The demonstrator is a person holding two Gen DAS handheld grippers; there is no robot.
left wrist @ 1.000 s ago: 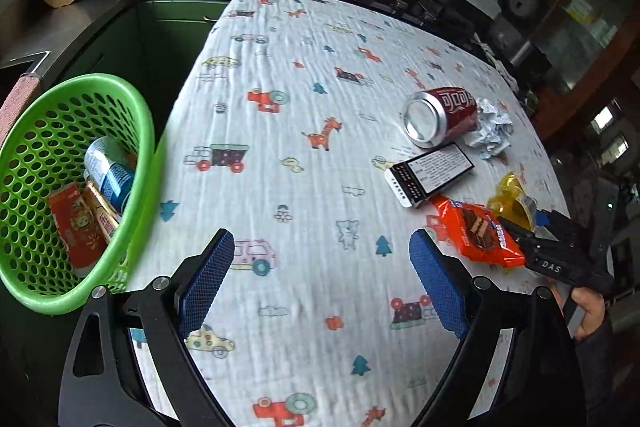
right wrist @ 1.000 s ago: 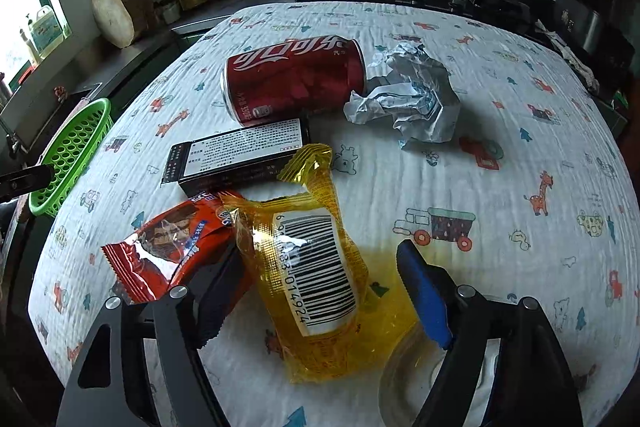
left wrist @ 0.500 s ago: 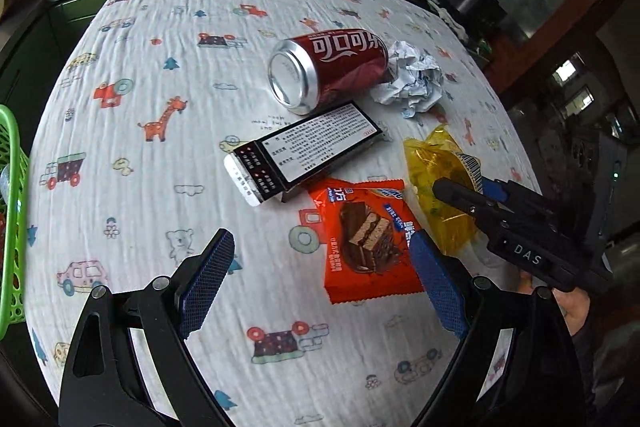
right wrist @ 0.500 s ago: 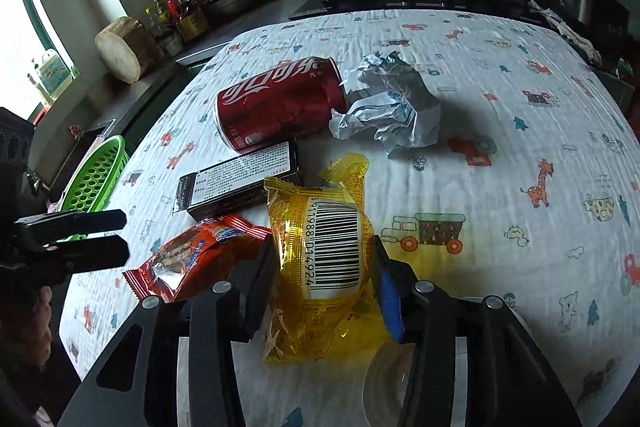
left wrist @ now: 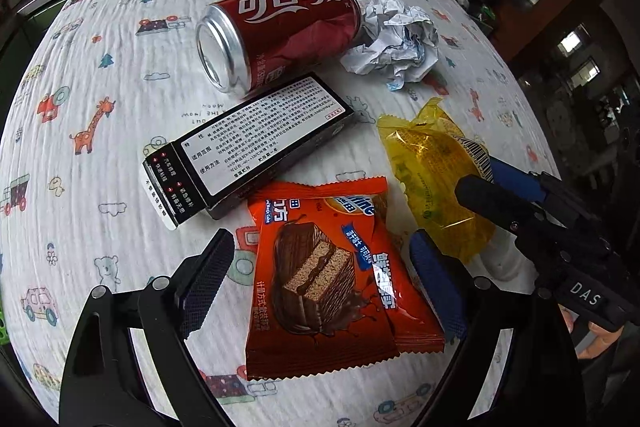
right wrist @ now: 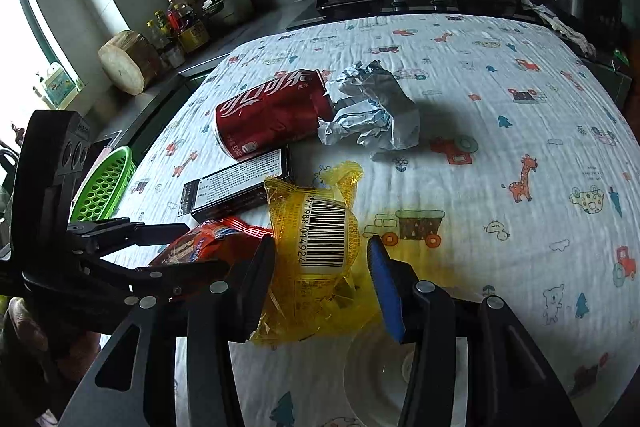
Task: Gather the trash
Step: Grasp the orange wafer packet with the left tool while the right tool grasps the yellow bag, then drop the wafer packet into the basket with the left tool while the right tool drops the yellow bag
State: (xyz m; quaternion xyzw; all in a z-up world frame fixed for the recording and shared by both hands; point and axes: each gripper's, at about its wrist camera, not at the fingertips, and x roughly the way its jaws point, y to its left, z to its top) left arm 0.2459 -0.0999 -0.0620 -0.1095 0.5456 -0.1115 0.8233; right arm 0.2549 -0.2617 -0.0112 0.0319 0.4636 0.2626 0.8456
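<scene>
The right gripper (right wrist: 322,291) fingers pinch the yellow wrapper (right wrist: 320,251); the left gripper (left wrist: 320,287) fingers stand wide around the red snack pack (left wrist: 324,279) on the desk (left wrist: 120,131).

Orange snack packet (left wrist: 336,275) flat on surface (left wrist: 120,147), between wide-apart fingers (left wrist: 206,279). Just behind packet: black box (left wrist: 252,143), red can (left wrist: 280,35), crumpled paper (left wrist: 394,41). Right of packet: yellow wrapper (left wrist: 432,179) pinched by other gripper (left wrist: 480,175).

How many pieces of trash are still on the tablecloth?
5: red can, crumpled paper beside it, black box, orange wafer wrapper between the left jaws, yellow wrapper in the right jaws.
</scene>
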